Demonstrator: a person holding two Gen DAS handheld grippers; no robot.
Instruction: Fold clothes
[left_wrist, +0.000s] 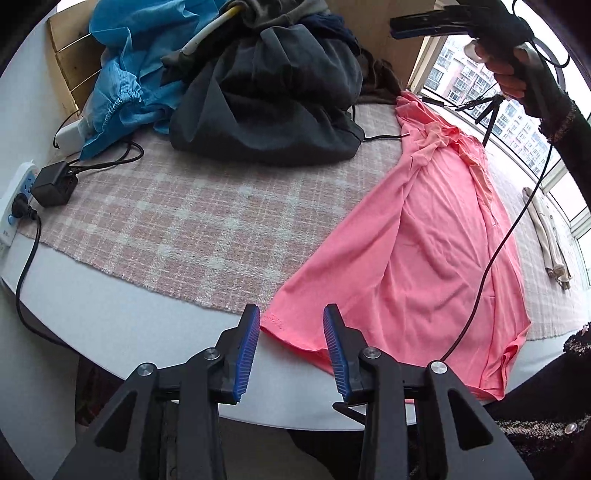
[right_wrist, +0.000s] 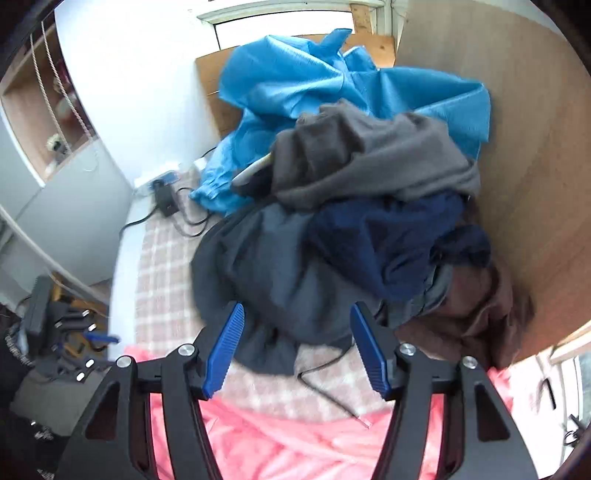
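A pink shirt (left_wrist: 436, 251) lies spread on the checked cloth (left_wrist: 177, 229), its hem corner hanging over the table's near edge. My left gripper (left_wrist: 291, 317) is open, its blue pads on either side of that hem corner, holding nothing. My right gripper (right_wrist: 297, 314) is open and empty, held high above the shirt's far end (right_wrist: 280, 443); it also shows in the left wrist view (left_wrist: 417, 26) at the top right. A pile of unfolded clothes sits at the back: a dark grey garment (left_wrist: 269, 99), a blue one (left_wrist: 129, 62), and navy and brown ones (right_wrist: 391, 236).
A power strip (left_wrist: 14, 206) with a black adapter (left_wrist: 53, 182) and cords lies at the table's left edge. A folded beige item (left_wrist: 550, 236) lies at the far right by the window. A wooden board (right_wrist: 517, 184) stands behind the pile. A cable (left_wrist: 502, 251) hangs across the shirt.
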